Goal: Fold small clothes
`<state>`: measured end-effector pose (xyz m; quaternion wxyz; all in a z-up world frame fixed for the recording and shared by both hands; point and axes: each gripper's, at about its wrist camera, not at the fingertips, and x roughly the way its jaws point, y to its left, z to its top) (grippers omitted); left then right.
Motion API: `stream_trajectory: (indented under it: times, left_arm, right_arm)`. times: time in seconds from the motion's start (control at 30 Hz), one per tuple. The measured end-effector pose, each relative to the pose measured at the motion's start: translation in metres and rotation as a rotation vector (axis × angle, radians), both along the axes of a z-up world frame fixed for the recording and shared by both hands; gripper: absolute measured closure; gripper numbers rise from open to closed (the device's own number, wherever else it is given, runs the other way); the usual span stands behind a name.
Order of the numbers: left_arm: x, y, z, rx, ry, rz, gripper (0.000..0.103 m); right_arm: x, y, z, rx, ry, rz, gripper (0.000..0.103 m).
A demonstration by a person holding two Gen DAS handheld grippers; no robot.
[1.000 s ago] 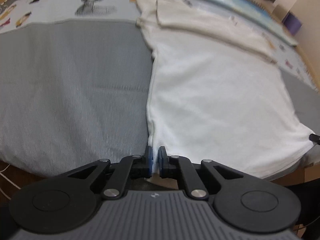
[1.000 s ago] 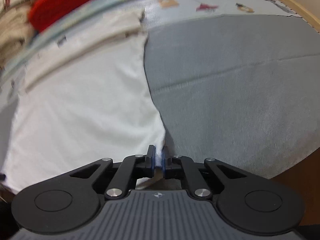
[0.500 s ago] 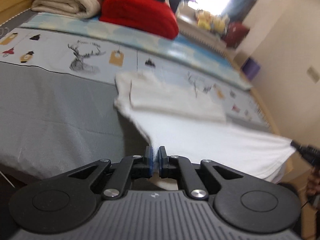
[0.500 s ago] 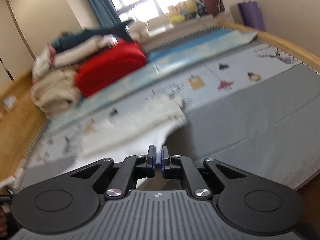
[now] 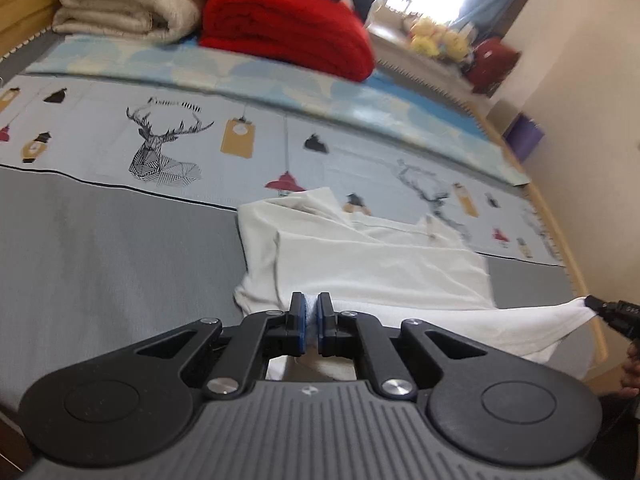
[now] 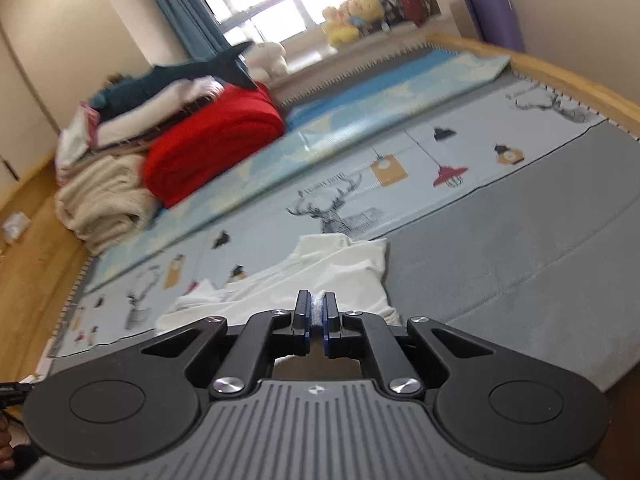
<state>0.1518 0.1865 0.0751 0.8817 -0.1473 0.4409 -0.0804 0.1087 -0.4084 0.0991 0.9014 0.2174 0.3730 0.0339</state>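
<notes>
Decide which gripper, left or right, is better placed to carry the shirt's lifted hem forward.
Neither alone. The left gripper and right gripper each pinch a hem corner of the white shirt, equally raised, so both should move together.

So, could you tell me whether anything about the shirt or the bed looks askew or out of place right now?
Nothing stands out. The white shirt is held by its near edge in both the left gripper and the right gripper, its far part resting on the grey bedcover.
</notes>
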Motion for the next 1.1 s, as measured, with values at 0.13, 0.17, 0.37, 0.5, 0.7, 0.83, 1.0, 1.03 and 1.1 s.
stream_trajectory:
  times: [0.13,0.17,0.37,0.5,0.7,0.83,1.0,1.03,1.1]
  left_arm:
    - [0.071,-0.004,-0.034,0.073,0.08,-0.005,0.097]
    - [0.084,-0.004,-0.043,0.089,0.088,-0.004,0.097]
    - [0.119,0.01,-0.082,0.003,0.168,0.058,0.097]
    - [0.147,0.01,-0.091,-0.006,0.187,0.073,0.097]
    - [0.176,0.028,-0.098,-0.075,0.196,0.163,0.081]
    - [0.176,0.035,-0.097,-0.092,0.197,0.151,0.079]
    - [0.166,0.029,-0.106,0.013,0.222,0.052,0.078]
    - [0.164,0.031,-0.111,0.026,0.237,0.05,0.078]
    - [0.164,0.029,-0.117,0.049,0.252,0.036,0.078]
  right_arm:
    - [0.072,0.007,-0.021,-0.048,0.078,0.014,0.098]
    - [0.088,0.009,-0.028,-0.044,0.1,0.015,0.098]
    - [0.148,0.017,-0.09,-0.06,0.255,0.008,0.098]
    - [0.174,0.014,-0.102,-0.036,0.268,-0.028,0.098]
    - [0.199,-0.003,-0.12,0.021,0.248,-0.206,0.095]
    - [0.199,-0.017,-0.12,0.013,0.209,-0.217,0.087]
    - [0.191,-0.017,-0.13,-0.045,0.212,-0.052,0.082]
    - [0.188,-0.016,-0.134,-0.057,0.216,-0.031,0.079]
    - [0.187,-0.012,-0.139,-0.066,0.238,0.016,0.078]
